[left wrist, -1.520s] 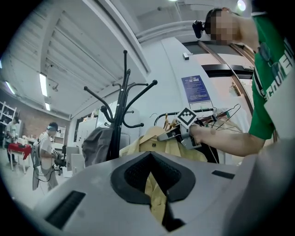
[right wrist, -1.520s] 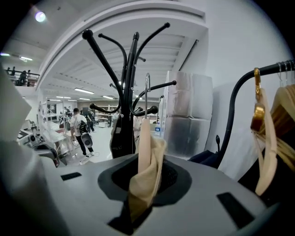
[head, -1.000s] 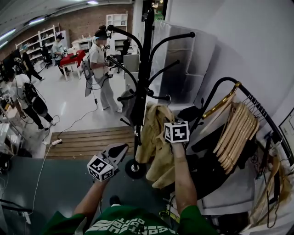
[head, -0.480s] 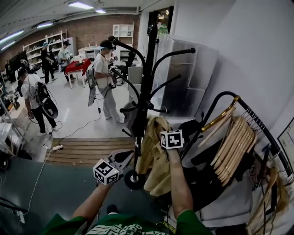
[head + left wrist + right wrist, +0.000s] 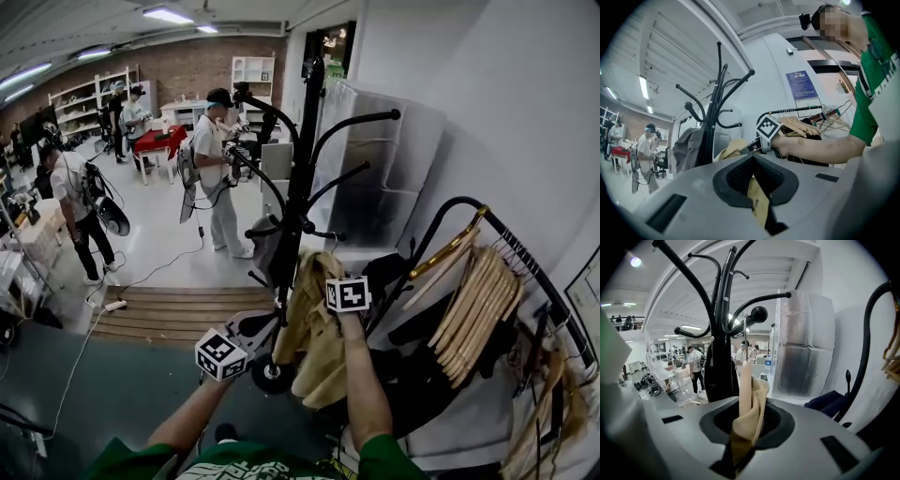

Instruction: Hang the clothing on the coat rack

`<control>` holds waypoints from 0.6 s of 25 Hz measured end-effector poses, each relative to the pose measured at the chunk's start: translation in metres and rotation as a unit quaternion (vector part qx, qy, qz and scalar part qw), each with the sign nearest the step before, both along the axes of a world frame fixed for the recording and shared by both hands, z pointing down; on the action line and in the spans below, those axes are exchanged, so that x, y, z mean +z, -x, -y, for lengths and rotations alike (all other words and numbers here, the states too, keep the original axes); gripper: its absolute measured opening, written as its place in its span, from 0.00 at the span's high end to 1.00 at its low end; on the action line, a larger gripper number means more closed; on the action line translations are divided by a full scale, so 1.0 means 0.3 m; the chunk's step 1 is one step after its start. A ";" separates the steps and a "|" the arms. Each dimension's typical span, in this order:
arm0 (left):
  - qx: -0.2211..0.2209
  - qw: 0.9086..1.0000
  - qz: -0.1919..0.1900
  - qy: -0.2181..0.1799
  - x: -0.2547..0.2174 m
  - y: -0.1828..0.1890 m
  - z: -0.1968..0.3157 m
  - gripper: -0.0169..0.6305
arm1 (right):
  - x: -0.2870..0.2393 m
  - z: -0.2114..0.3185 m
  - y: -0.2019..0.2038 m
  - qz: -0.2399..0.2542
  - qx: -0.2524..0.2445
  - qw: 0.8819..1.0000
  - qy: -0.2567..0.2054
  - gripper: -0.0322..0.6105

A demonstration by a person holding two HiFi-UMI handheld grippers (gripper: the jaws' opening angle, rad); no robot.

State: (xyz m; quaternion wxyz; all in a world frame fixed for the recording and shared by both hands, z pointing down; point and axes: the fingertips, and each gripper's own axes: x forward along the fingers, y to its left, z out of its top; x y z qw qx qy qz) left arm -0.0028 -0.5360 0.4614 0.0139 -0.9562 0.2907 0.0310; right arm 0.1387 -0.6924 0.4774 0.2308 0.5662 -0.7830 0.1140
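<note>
Jacket (image 5: 314,323), tan: beside the coat rack (image 5: 298,187) pole, low, held between both grippers.
Left gripper (image 5: 757,190): pinching its lower fabric.
Right gripper (image 5: 746,425): clamped on an upper fold.
Rail (image 5: 525,248), right: wooden hangers (image 5: 478,300).

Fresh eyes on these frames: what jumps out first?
The tan jacket at mid-frame stands out first. It is pinched by both the left tool and the right tool, right beside the tall black coat rack. Next comes the dense row of wooden hangers at the right, then a person standing in the open room behind on the left.
</note>
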 end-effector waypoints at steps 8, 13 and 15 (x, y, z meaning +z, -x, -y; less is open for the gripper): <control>0.000 1.000 -0.003 -0.001 0.005 0.015 -0.013 0.97 | 0.006 0.007 0.013 -0.007 -0.001 1.000 -0.007 0.84; -0.001 1.000 -0.003 -0.002 0.003 0.026 -0.033 0.97 | 0.006 -0.012 0.023 0.006 -0.007 1.000 -0.012 0.83; 0.000 1.000 -0.005 -0.001 0.003 0.026 -0.042 0.97 | 0.006 -0.016 0.029 0.017 -0.012 1.000 -0.019 0.80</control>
